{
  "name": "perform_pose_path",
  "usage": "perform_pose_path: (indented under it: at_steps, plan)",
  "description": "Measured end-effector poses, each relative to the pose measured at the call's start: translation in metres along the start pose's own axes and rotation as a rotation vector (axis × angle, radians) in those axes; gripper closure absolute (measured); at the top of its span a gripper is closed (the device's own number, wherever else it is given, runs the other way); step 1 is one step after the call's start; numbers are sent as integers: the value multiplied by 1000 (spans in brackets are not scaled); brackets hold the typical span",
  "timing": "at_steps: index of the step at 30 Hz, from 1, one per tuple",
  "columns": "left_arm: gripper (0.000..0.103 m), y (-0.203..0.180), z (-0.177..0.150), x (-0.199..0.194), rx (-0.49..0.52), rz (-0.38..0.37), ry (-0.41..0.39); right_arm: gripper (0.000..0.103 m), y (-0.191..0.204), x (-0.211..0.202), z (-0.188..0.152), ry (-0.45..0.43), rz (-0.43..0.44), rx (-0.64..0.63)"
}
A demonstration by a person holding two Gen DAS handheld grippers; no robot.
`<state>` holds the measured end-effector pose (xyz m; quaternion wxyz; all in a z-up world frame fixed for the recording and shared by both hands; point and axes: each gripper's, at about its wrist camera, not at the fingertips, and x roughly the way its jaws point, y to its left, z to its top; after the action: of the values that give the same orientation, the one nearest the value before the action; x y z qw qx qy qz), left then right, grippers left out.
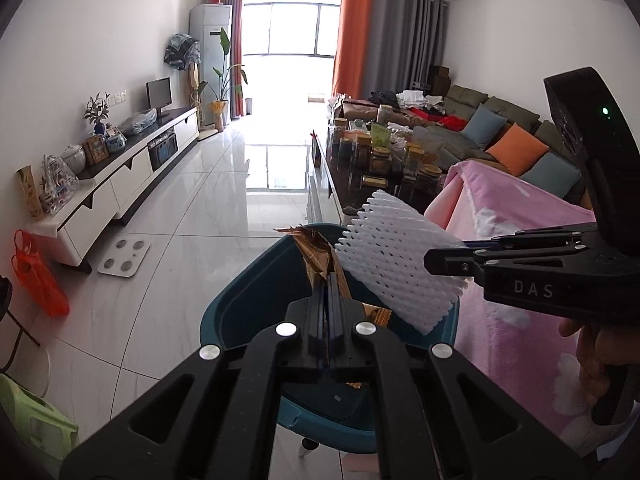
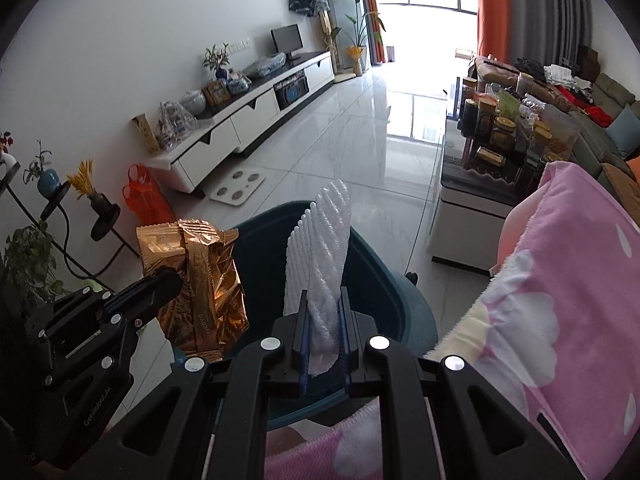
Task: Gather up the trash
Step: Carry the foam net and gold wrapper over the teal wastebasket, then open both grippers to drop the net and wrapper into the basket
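Note:
My left gripper is shut on a crumpled gold foil wrapper and holds it over a teal trash bin. In the right wrist view the wrapper hangs from the left gripper beside the bin. My right gripper is shut on a white foam fruit net, also above the bin. The net and the right gripper show at the right in the left wrist view.
A pink blanket covers a surface right of the bin. A coffee table with several jars and a sofa lie beyond. A white TV cabinet, a scale and an orange bag are on the left.

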<state>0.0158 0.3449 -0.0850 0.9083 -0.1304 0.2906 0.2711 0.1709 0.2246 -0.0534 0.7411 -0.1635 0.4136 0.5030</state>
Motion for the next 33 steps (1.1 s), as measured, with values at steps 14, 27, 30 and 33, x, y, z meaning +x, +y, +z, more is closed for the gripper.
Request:
perform_pose_path:
  at_steps: [14, 27, 30, 33]
  plan:
    - [61, -15, -8, 34, -22, 17, 24, 55, 1, 19, 5, 53, -5, -6]
    - [6, -5, 2, -30, -82, 78, -107, 23, -5, -23, 6, -96, 1, 10]
    - [6, -6, 6, -42, -85, 78, -124, 16, -8, -37, 5, -134, -12, 8]
    - [6, -11, 8, -55, -78, 73, -143, 13, -13, -50, 2, -172, -16, 11]
